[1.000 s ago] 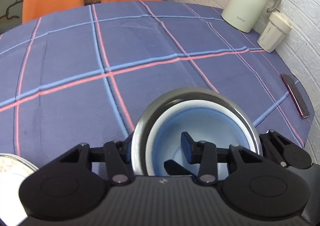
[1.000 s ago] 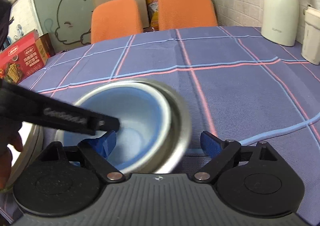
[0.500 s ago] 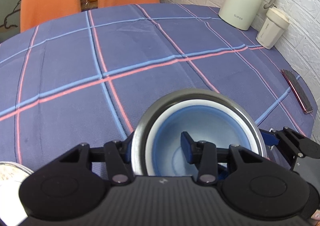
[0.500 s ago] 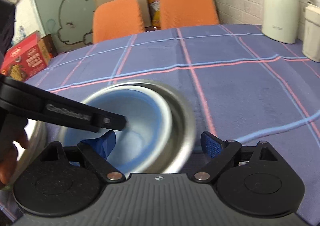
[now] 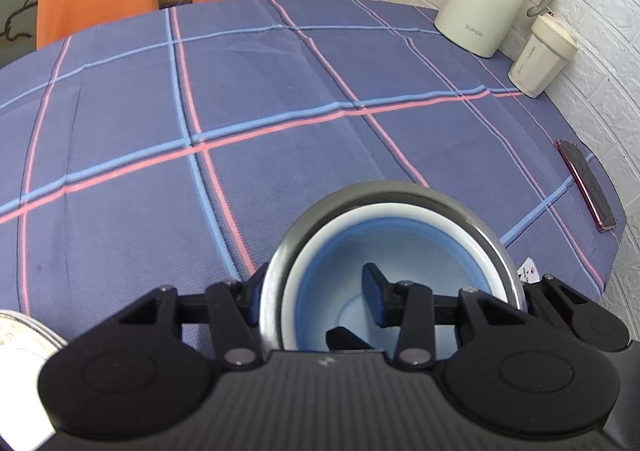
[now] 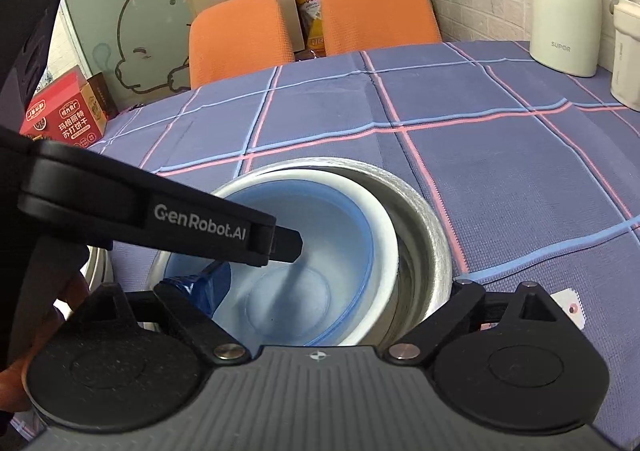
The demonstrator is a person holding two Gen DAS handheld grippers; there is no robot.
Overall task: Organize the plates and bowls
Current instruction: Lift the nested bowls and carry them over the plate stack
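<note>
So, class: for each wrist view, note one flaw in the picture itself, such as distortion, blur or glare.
Left wrist view: fisheye bends the checked blue tablecloth's straight stripes into curves; the white plate edge at bottom left is washed out and blurred. Right wrist view: the steel bowl's rim is smeared and soft, while the orange chairs stay sharp.

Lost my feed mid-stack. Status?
Left gripper clamped on steel bowl rim. Right gripper opening around nested bowls. Blue bowl seated inside. Nothing in the way.
</note>
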